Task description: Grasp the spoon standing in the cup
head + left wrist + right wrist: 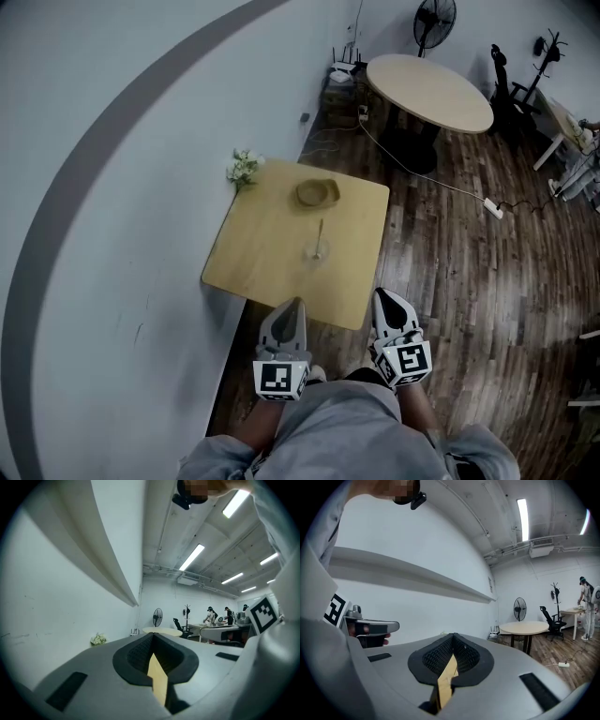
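Observation:
A clear cup point(316, 251) stands near the front of a small square wooden table point(253, 258), and a spoon point(320, 232) stands in it with the handle leaning toward the far side. Both grippers hover just short of the table's near edge, pointing level at it. My left gripper point(294, 306) has its jaws together, with nothing held. My right gripper point(383, 296) is likewise shut and holds nothing. In the left gripper view the left gripper point(152, 637) shows only a sliver of tabletop between its tips, and the right gripper point(453, 636) looks the same in the right gripper view. Neither gripper view shows the cup.
A shallow bowl point(318, 192) sits at the table's far side, and a small bunch of flowers point(244, 167) at its far left corner against the white wall. Beyond are a round table point(429, 91), a fan point(434, 19), chairs and a power strip point(493, 208) with its cable on the wood floor.

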Available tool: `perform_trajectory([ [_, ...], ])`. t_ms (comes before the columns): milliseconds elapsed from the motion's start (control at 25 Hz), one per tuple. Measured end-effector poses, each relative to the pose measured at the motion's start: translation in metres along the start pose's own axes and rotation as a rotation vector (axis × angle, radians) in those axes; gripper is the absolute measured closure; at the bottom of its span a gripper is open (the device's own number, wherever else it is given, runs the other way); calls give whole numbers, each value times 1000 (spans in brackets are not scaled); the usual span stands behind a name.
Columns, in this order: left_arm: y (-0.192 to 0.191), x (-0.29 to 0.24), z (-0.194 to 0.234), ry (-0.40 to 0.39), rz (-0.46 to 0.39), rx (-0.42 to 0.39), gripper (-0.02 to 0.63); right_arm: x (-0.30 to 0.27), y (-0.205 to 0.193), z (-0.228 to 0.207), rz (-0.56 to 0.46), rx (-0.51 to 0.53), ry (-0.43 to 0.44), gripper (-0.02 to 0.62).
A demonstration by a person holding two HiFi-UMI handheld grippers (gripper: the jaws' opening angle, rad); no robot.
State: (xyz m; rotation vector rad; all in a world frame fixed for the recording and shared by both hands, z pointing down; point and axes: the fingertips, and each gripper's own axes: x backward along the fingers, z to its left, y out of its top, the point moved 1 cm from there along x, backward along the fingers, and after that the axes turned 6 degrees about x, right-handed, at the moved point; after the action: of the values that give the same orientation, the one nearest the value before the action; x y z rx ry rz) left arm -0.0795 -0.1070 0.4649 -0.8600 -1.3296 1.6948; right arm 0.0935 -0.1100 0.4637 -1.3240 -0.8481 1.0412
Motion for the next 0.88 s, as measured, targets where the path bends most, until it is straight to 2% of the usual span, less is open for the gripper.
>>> perform_trajectory([
  [280,-12,-22,21,27,26,15,604,-39,-17,-9,39,-18,32,597],
  [560,-11,-56,36,98,23,7,604,-96,-33,-26,60,-30,120,595],
  [600,-11,-63,38,103,22,4,604,-105,-37,-30,61,-37,126,568],
  [640,-11,-69,41,109,20,3,604,-116,-43,-32,65,-44,137,503],
  [880,-7,-104,54,154,0,5,604,-175,-86,-38,160,-68,240,483],
])
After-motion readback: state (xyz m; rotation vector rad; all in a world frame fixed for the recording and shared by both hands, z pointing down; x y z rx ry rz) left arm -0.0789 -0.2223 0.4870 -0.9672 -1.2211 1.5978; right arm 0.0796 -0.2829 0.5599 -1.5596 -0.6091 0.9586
